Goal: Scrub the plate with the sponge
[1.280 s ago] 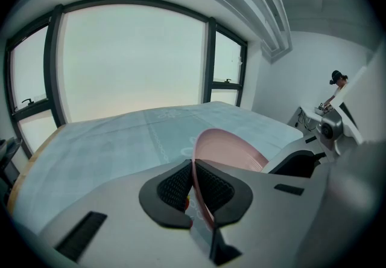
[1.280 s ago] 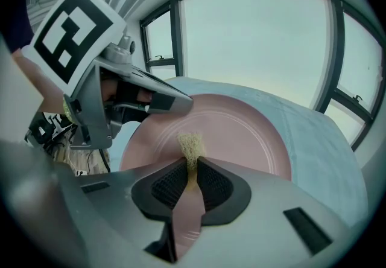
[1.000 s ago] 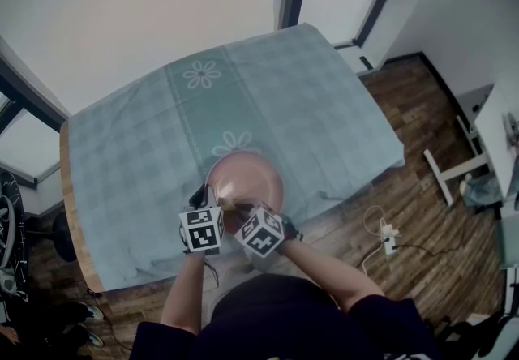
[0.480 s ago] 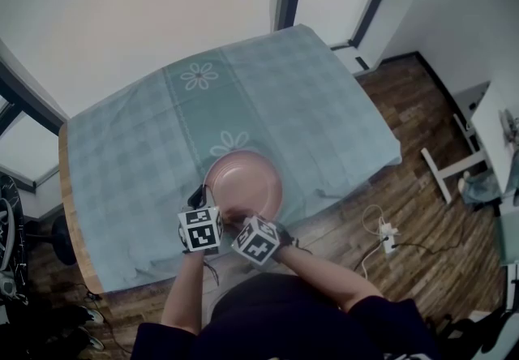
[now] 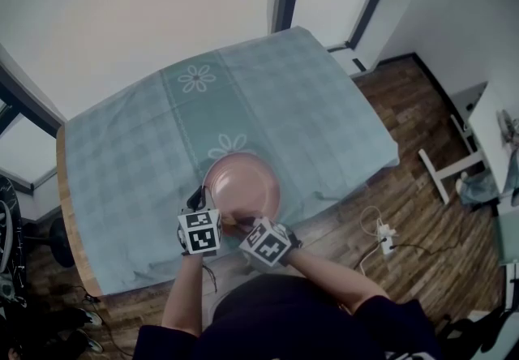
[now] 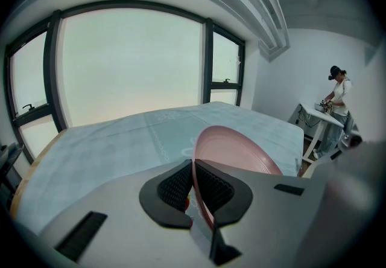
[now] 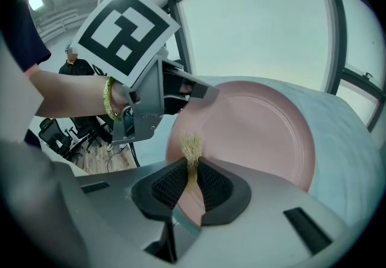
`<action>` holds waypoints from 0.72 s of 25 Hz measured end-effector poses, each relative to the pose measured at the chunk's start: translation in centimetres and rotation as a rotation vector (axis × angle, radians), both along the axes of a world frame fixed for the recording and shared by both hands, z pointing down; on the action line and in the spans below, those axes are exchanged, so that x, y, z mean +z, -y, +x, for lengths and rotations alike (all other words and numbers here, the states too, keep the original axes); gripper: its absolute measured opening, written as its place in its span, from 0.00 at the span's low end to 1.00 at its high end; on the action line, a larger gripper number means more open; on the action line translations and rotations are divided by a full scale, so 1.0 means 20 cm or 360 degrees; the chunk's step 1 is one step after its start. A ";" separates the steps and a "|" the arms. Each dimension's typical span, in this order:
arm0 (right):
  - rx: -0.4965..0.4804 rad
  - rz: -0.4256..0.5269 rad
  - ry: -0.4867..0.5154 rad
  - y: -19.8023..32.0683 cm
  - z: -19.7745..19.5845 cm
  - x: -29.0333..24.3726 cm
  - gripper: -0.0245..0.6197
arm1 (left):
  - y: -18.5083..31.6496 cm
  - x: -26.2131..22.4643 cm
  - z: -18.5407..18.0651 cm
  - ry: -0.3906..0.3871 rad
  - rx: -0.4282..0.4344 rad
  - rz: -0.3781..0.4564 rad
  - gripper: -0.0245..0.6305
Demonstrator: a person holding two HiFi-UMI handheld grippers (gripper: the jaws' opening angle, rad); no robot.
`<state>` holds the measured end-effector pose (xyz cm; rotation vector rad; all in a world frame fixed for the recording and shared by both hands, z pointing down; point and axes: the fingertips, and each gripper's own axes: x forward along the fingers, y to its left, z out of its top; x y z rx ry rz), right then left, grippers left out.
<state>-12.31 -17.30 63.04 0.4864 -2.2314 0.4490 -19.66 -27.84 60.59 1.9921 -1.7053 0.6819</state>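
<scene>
A pink plate (image 5: 242, 182) stands tilted over the near part of the table, its near rim raised. My left gripper (image 5: 212, 208) is shut on that rim, and in the left gripper view the plate (image 6: 240, 153) runs edge-on between the pads of the left gripper (image 6: 193, 171). My right gripper (image 5: 241, 224) is shut on a thin, frayed yellowish sponge (image 7: 191, 146). The sponge's tip lies against the plate's face (image 7: 265, 128) just ahead of the right gripper (image 7: 192, 171). The right gripper view also shows the left gripper (image 7: 192, 89) at the plate's upper left rim.
A pale teal checked tablecloth (image 5: 268, 91) with flower prints covers the table, and a wooden edge (image 5: 69, 225) shows at the left. A power strip (image 5: 387, 238) lies on the wood floor at the right. A person (image 6: 339, 89) stands at a white desk far off.
My right gripper has shifted a little left and then back right along the plate's near part, with the sponge in it. The left gripper and plate have stayed nearly still.
</scene>
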 end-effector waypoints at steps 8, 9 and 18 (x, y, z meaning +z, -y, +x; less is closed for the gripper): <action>0.0301 0.0158 -0.0044 0.34 0.30 -0.03 0.12 | 0.01 -0.03 0.02 0.0018 0.0029 -0.0001 0.07; 0.0329 0.0175 -0.0061 0.39 0.34 -0.03 0.12 | 0.01 -0.03 0.02 0.0017 0.0028 -0.0002 0.07; 0.0488 0.0220 -0.0200 0.64 0.52 0.06 0.12 | 0.01 -0.03 0.02 0.0019 0.0036 0.0007 0.07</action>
